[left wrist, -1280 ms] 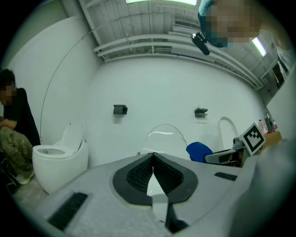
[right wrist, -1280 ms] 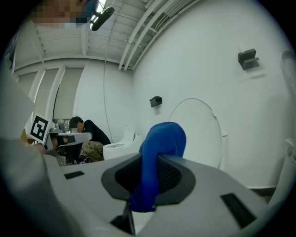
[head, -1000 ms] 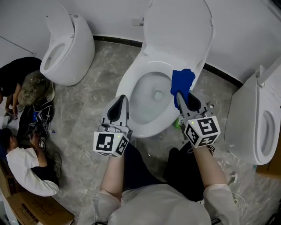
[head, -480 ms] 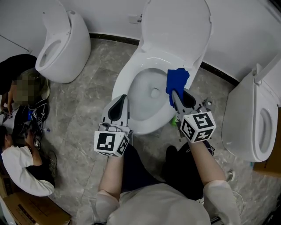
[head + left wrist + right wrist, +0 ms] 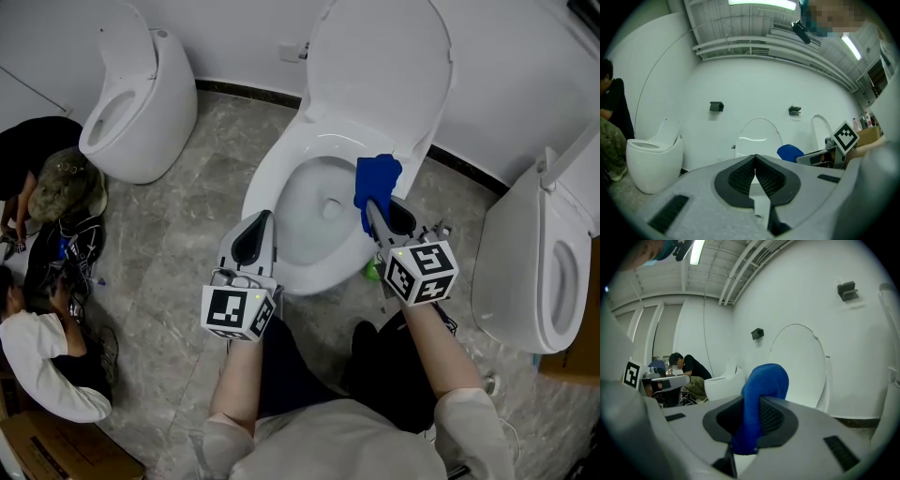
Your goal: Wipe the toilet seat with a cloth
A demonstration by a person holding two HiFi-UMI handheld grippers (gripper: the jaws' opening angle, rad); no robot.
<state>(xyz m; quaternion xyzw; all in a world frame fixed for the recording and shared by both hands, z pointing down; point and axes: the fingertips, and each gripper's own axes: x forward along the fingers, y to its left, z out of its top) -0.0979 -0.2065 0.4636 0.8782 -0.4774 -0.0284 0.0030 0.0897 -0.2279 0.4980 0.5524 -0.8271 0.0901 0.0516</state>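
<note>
Overhead, head view: glossy white oval toilet (image 5: 272,187), lid (image 5: 375,66) raised against wall, grey marbled floor (image 5: 187,187). Soft blue cloth (image 5: 376,176) bunched at tip of right gripper (image 5: 370,210), over bowl's right rim. Left gripper (image 5: 255,230) over front-left rim, apart from cloth.

Left gripper view: ribbed black fingers (image 5: 740,176) pressed together, nothing between.

Right gripper view: fingers (image 5: 774,417) clamped on cloth (image 5: 761,390), rounded fold arching above them, tail hanging below.
</note>
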